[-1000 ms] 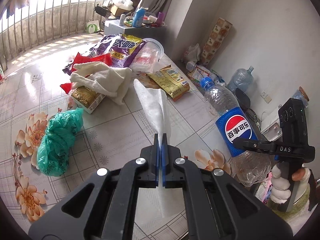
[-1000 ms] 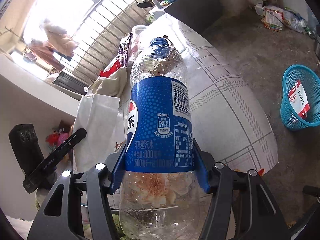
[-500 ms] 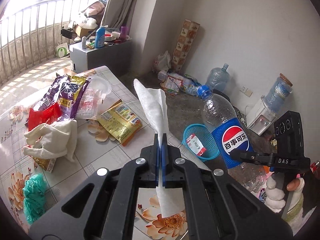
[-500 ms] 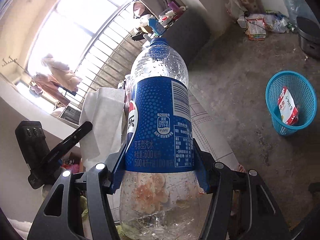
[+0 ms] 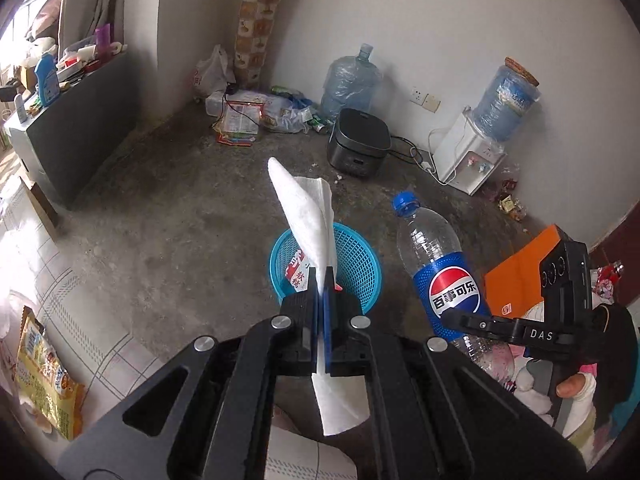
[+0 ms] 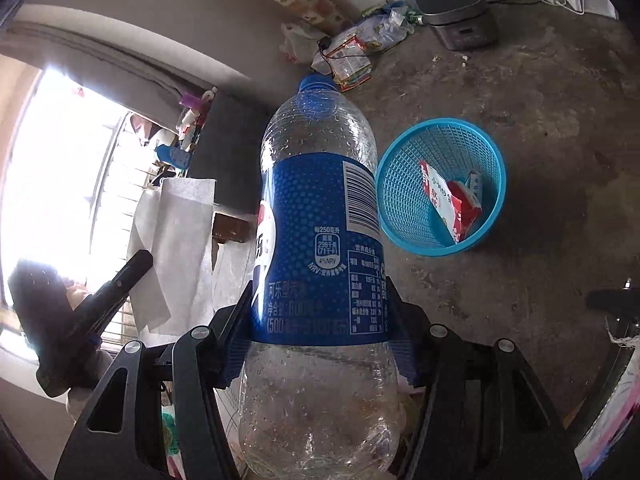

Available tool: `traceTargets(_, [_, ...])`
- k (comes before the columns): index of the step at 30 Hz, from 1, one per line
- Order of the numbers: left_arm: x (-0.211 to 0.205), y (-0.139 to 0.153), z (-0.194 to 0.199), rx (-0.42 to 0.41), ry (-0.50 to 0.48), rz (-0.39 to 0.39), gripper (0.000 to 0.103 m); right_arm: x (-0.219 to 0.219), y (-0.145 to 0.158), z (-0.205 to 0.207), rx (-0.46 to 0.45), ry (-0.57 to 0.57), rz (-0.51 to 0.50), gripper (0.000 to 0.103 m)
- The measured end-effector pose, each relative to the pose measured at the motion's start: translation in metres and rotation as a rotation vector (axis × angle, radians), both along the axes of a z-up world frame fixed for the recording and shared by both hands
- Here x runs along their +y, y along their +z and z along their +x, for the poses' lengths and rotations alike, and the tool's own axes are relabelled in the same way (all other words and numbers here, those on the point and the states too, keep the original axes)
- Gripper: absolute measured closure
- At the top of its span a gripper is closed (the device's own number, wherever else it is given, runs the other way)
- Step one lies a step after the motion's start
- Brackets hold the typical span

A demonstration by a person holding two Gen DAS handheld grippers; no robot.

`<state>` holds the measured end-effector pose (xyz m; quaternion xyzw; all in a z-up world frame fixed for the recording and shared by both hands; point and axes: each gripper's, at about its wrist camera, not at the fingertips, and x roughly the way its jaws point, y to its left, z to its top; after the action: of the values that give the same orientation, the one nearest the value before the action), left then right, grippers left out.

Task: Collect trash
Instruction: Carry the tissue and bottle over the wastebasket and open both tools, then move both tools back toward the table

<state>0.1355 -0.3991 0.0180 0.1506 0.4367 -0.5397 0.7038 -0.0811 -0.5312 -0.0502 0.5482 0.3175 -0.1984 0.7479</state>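
Left wrist view: left hand-held gripper [image 5: 322, 280] pinches a white paper towel sheet [image 5: 310, 216] above the blue plastic mesh basket [image 5: 360, 264] on the floor; right wrist view: right hand-held gripper [image 6: 320, 320] clamps a clear blue-labelled plastic bottle [image 6: 320, 240] beside that basket [image 6: 404, 200].

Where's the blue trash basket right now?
The blue basket stands on the concrete floor, straight ahead in the left wrist view behind the held tissue, left of the bottle. In the right wrist view, it sits right of the bottle, with a red-and-white wrapper inside.
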Motion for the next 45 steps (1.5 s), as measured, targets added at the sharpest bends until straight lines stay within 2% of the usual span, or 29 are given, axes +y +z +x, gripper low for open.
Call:
traceTargets(4, [-0.070,-0.039,0.003,0.021,-0.051,0.068,0.103,-0.031,-0.036,0.009,0.017,-0.044,0.095,0.044])
traceTargets(5, [-0.086,-0.048,0.005,0.025,-0.062,0.076,0.099,-0.043,-0.046,0.015,0.016,-0.055,0.120,0.044])
traceTargets(7, [-0.118,-0.068,0.012,0.056,-0.072,0.105,0.070,-0.065,-0.065,0.025,0.000,-0.082,0.162,0.038])
traceTargets(8, [-0.130,-0.076,0.017,0.079,-0.064,0.110,0.049,-0.080,-0.077,0.031,-0.009,-0.094,0.176,0.029])
traceTargets(13, [-0.135,-0.086,0.029,0.055,0.013,0.071,0.049,-0.121,-0.117,0.036,0.071,-0.206,0.186,0.028])
traceTargets(16, [-0.118,-0.079,0.033,0.051,0.015,0.041,0.047,-0.118,-0.119,0.036,0.045,-0.203,0.178,0.029])
traceTargets(21, [-0.078,-0.059,0.026,0.008,0.004,0.008,0.045,-0.094,-0.111,0.035,0.084,-0.153,0.111,0.029])
traceTargets(26, [-0.023,-0.018,0.018,-0.036,0.017,-0.073,0.035,-0.064,-0.074,0.032,0.102,-0.111,-0.035,0.029])
traceTargets(30, [0.031,0.023,0.013,-0.081,0.069,-0.169,0.020,-0.031,-0.021,0.040,0.101,-0.041,-0.237,0.028])
traceTargets(33, [0.080,0.053,0.011,-0.104,0.123,-0.246,0.018,-0.002,0.019,0.048,0.096,0.019,-0.383,0.027])
traceTargets(36, [0.137,0.078,0.012,-0.139,0.216,-0.315,0.011,0.031,0.058,0.056,0.072,0.074,-0.531,0.017])
traceTargets(39, [0.199,0.098,0.011,-0.211,0.321,-0.367,0.009,0.067,0.094,0.061,0.021,0.137,-0.685,0.007])
traceTargets(42, [0.263,0.109,0.010,-0.265,0.450,-0.381,0.009,0.102,0.116,0.067,-0.013,0.172,-0.827,0.007])
traceTargets(45, [0.325,0.114,0.005,-0.319,0.573,-0.369,0.009,0.134,0.127,0.074,-0.067,0.231,-0.889,0.007])
